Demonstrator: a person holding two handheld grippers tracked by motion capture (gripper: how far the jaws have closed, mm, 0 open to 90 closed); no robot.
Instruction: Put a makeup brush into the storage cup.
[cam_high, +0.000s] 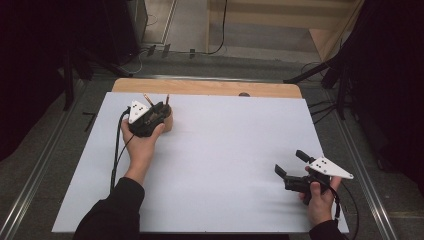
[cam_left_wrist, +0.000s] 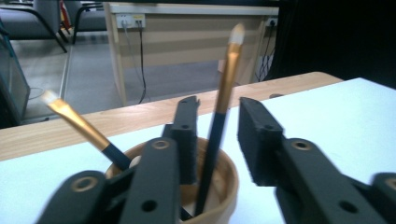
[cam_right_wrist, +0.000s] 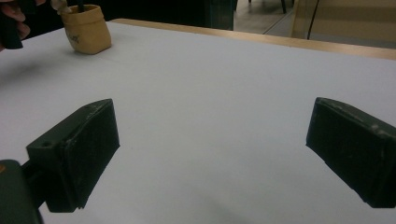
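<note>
A tan cup (cam_high: 169, 122) stands at the back left of the white sheet (cam_high: 225, 150) and holds two paintbrushes with gold ferrules. In the left gripper view one brush (cam_left_wrist: 229, 70) rises nearly upright from the cup (cam_left_wrist: 224, 186), and the other brush (cam_left_wrist: 79, 123) leans away to the left. My left gripper (cam_high: 164, 108) hovers just over the cup, open. The upright brush passes between its jaws (cam_left_wrist: 217, 105) with a gap on the right side. My right gripper (cam_high: 288, 161) rests at the front right, its jaws (cam_right_wrist: 210, 135) wide open over bare sheet.
The white sheet covers most of a wooden table, whose edge (cam_high: 210, 87) shows along the back. Dark stands and cables sit on the floor beyond the table. From the right gripper view the cup (cam_right_wrist: 86, 30) is far off at the upper left.
</note>
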